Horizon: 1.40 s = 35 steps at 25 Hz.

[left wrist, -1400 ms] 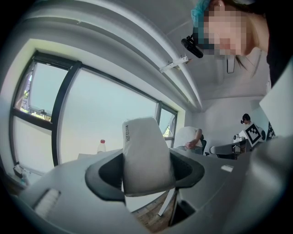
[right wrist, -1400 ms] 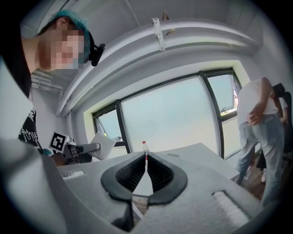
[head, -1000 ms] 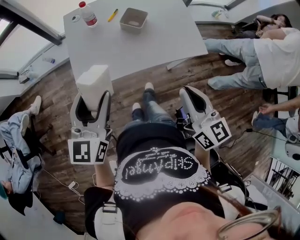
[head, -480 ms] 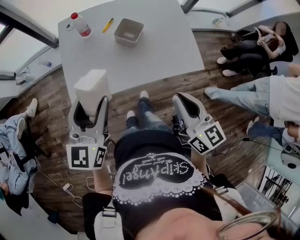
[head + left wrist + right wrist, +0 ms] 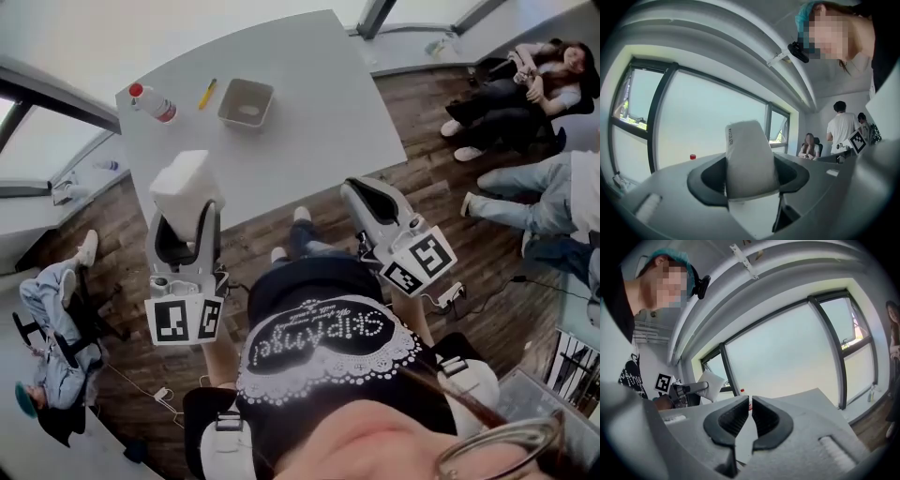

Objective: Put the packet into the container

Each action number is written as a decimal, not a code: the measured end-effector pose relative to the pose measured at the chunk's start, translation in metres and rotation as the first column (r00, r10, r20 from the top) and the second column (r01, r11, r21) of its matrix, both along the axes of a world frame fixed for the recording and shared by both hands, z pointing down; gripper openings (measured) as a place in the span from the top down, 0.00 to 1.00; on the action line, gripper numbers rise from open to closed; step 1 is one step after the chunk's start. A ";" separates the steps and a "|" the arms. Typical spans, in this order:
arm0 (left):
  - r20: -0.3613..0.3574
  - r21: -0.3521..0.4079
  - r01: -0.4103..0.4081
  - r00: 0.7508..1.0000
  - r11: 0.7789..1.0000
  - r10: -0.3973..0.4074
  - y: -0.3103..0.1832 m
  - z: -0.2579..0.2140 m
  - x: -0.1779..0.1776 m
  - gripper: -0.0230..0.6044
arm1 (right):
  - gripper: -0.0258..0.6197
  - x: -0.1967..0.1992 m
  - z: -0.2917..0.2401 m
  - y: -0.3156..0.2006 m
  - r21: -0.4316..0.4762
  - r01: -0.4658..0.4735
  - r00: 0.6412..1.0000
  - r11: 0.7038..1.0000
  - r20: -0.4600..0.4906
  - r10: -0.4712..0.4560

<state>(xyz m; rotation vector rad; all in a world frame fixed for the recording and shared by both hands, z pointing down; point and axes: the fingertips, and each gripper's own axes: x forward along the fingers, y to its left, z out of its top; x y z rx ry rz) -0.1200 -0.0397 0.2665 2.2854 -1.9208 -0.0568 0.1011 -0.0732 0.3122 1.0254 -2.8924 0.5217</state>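
Observation:
My left gripper (image 5: 187, 212) is shut on a white packet (image 5: 186, 182), held upright over the near left edge of the grey table (image 5: 319, 103). In the left gripper view the packet (image 5: 749, 158) stands pinched between the dark pads (image 5: 708, 179). A beige open container (image 5: 246, 102) sits at the far side of the table, well beyond the packet. My right gripper (image 5: 362, 194) hovers at the table's near right edge. Its jaws (image 5: 751, 410) stand almost together with nothing between them.
A red-capped bottle (image 5: 152, 103) and a yellow pen (image 5: 207, 93) lie on the table left of the container. People sit at the upper right (image 5: 525, 89) and lower left (image 5: 56, 309) on the wooden floor. Cables trail on the floor (image 5: 159, 394).
The head view has swung, so the table and container sit lower and more central. Both grippers keep their hold and spacing; the left one still grips the packet.

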 end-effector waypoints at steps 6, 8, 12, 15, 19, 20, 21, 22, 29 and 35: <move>0.016 0.020 0.021 1.000 1.000 -0.021 -0.017 -0.008 0.030 0.52 | 0.94 0.035 -0.006 -0.024 0.025 -0.003 1.000 1.000 0.029 0.003; 0.014 0.019 0.032 0.999 0.999 -0.033 -0.017 -0.007 0.030 0.52 | 0.94 0.038 -0.006 -0.028 0.028 -0.005 1.000 1.000 0.031 0.004; 0.017 0.040 0.061 0.998 0.997 -0.062 -0.020 -0.012 0.023 0.52 | 0.94 0.034 -0.009 -0.039 0.045 0.006 0.999 0.999 0.034 -0.008; 0.011 0.034 0.077 0.997 0.996 -0.078 -0.020 -0.008 0.023 0.52 | 0.94 0.033 -0.004 -0.042 0.037 0.022 0.999 0.999 0.032 -0.023; 0.012 0.016 0.085 0.996 0.996 -0.085 -0.019 -0.002 0.026 0.52 | 0.94 0.034 -0.002 -0.044 0.031 0.028 0.999 0.999 0.042 -0.029; 0.012 0.011 0.083 0.996 0.996 -0.083 -0.018 0.000 0.026 0.52 | 0.94 0.035 -0.002 -0.043 0.030 0.026 0.999 0.999 0.042 -0.027; 0.012 0.007 0.080 0.997 0.997 -0.080 -0.018 0.001 0.027 0.52 | 0.93 0.037 -0.001 -0.041 0.029 0.021 0.999 0.999 0.042 -0.022; 0.012 0.004 0.075 0.997 0.997 -0.075 -0.017 0.002 0.027 0.52 | 0.94 0.037 0.000 -0.040 0.027 0.015 0.999 1.000 0.041 -0.016; -0.011 0.006 0.012 1.000 1.000 -0.012 -0.025 0.007 0.027 0.52 | 0.94 0.038 0.001 -0.031 0.034 -0.040 0.999 0.999 0.036 0.039; -0.024 0.026 -0.064 0.998 0.998 0.065 -0.047 0.001 0.042 0.52 | 0.93 0.054 -0.001 -0.034 0.028 -0.105 0.994 0.994 0.023 0.105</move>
